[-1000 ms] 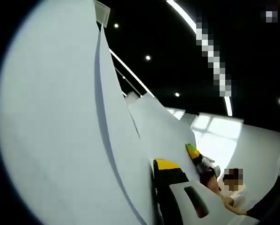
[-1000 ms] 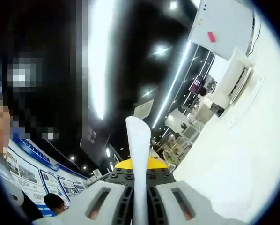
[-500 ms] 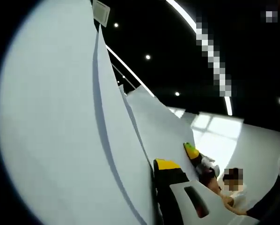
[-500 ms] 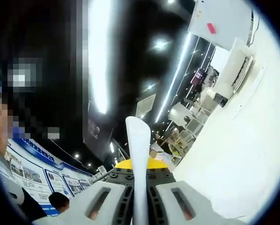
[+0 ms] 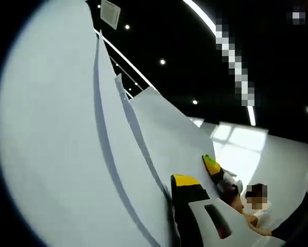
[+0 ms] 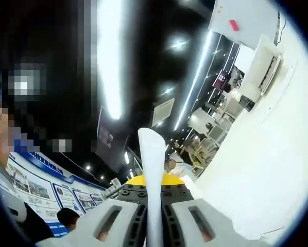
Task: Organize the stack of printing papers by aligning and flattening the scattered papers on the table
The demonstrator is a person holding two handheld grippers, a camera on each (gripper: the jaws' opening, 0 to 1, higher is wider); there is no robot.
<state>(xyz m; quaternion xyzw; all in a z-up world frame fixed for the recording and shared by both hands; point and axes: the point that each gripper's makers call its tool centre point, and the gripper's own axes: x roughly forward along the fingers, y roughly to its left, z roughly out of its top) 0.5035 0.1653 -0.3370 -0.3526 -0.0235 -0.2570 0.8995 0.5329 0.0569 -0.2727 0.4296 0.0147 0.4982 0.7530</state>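
Observation:
The stack of white printing papers (image 5: 66,134) is held up off the table on edge, with its sheets fanned so that several top edges stand apart. My left gripper (image 5: 170,206) is shut on the stack; one white jaw shows to the right of the sheets, and the paper hides the other. Further along the same stack, the right gripper (image 5: 211,165) shows with its yellow-green tip against the paper. In the right gripper view the papers (image 6: 153,154) appear edge-on as a thin white strip, and my right gripper (image 6: 154,193) is shut on them.
A dark ceiling with strip lights (image 5: 205,20) lies behind the papers. A person (image 5: 257,206) stands close at the lower right of the left gripper view. The right gripper view has a white wall (image 6: 257,154), a poster board (image 6: 35,188) and another person (image 6: 66,218).
In the left gripper view the fanned sheets have spread a little, with their top edges further up and left. The background in the right gripper view has shifted slightly. Both grips are unchanged.

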